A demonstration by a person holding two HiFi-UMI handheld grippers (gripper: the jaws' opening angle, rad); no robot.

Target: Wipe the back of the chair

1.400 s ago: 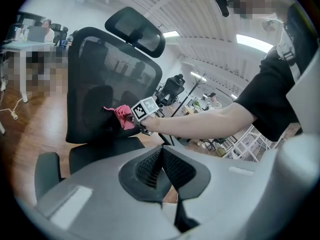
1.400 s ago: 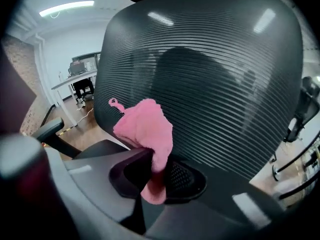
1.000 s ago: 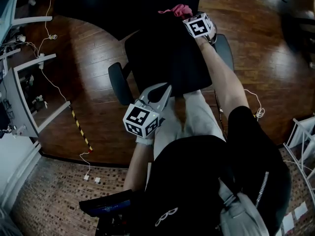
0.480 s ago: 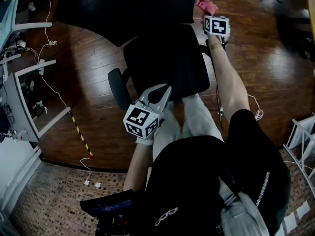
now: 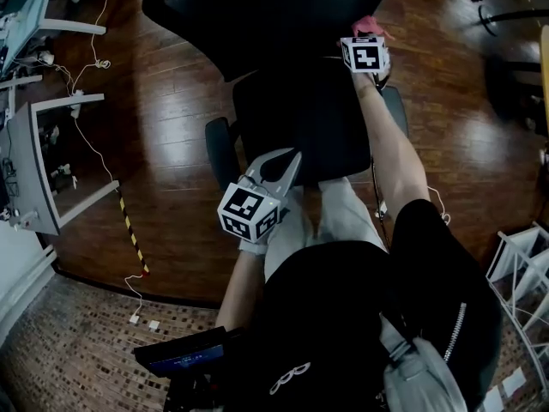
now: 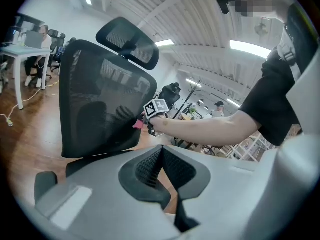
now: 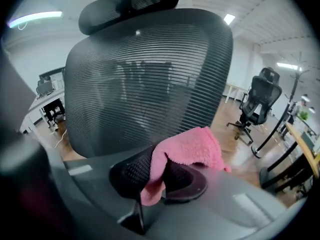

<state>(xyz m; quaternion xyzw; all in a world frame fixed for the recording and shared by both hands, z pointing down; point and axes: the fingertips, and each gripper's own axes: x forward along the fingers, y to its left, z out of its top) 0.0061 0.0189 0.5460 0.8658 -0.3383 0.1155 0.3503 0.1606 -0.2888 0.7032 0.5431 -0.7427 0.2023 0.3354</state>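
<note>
A black office chair stands in front of me, its mesh back [image 5: 266, 11] at the top of the head view and its seat [image 5: 309, 118] below. My right gripper [image 5: 367, 41] is shut on a pink cloth [image 5: 369, 26] at the right edge of the back. The right gripper view shows that cloth [image 7: 187, 151] clamped in the right gripper [image 7: 157, 171], close to the mesh back [image 7: 150, 79] under the headrest [image 7: 130, 4]. My left gripper [image 5: 290, 158] hovers by the seat's near edge, shut and empty. Seen from the left gripper [image 6: 161, 150], the cloth [image 6: 138, 124] touches the back [image 6: 100, 99].
The chair's armrests [image 5: 219, 148] stick out on both sides. Desks [image 5: 34, 144] and loose cables [image 5: 86, 110] lie to the left, with striped tape [image 5: 129, 221] on the wooden floor. A white rack [image 5: 523, 264] stands at the right. Other office chairs [image 7: 260, 99] stand further off.
My right gripper has carried the pink cloth from the middle of the chair back to its right edge. The left gripper has stayed where it was.
</note>
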